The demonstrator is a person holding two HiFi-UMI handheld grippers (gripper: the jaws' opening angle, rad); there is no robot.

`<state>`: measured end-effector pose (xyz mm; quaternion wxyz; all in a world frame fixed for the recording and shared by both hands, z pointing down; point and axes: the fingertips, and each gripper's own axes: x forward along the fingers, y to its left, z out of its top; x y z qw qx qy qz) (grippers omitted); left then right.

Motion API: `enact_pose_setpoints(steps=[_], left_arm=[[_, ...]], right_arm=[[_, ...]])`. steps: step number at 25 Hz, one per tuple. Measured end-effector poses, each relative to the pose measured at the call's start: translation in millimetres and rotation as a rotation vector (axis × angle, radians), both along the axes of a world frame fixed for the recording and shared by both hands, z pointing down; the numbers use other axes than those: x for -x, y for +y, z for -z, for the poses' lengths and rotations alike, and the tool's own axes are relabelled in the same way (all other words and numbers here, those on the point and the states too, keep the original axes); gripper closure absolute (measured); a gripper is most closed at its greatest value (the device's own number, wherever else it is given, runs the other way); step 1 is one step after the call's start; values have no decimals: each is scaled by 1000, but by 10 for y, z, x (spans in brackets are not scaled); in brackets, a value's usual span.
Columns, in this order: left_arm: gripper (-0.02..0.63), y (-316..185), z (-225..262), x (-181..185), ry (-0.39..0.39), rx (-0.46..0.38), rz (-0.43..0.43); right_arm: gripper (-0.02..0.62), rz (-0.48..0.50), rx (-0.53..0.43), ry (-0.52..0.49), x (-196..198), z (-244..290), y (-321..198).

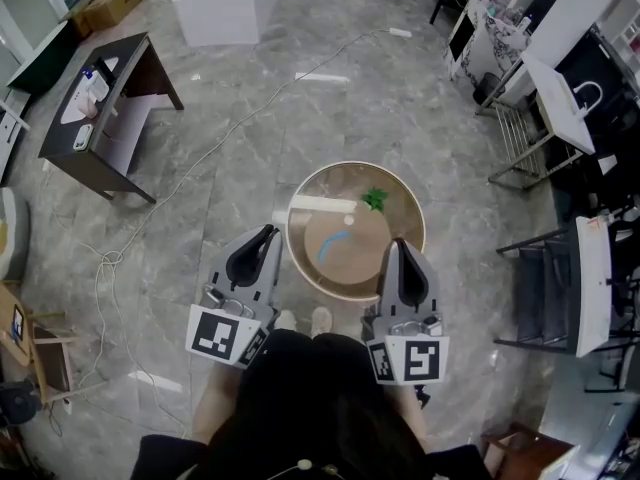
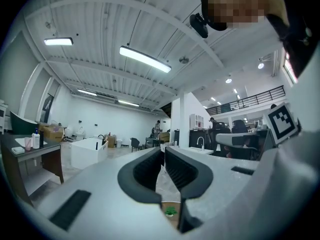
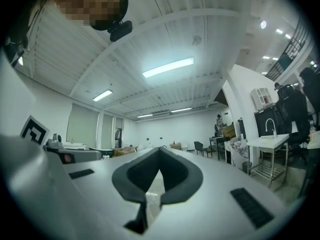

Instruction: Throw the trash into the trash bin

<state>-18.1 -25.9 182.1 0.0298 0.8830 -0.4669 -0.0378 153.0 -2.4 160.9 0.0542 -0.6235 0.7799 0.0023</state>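
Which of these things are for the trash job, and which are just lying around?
For the job:
- trash bin
- green scrap, white strip and blue strip already in it
- left claw and right claw, both empty

Just lying about:
- dark desk
- white cable on the floor
- white box

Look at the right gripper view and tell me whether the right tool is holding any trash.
No, the right tool has its jaws closed against each other, with nothing between them.
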Motion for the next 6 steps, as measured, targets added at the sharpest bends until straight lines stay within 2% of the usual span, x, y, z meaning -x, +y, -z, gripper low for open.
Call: enact_pose_setpoints(steps=[6], left_arm=[[577,-46,37,34,2,-11,8]], right_arm=[[594,-2,3,-2,16,-17,-2]])
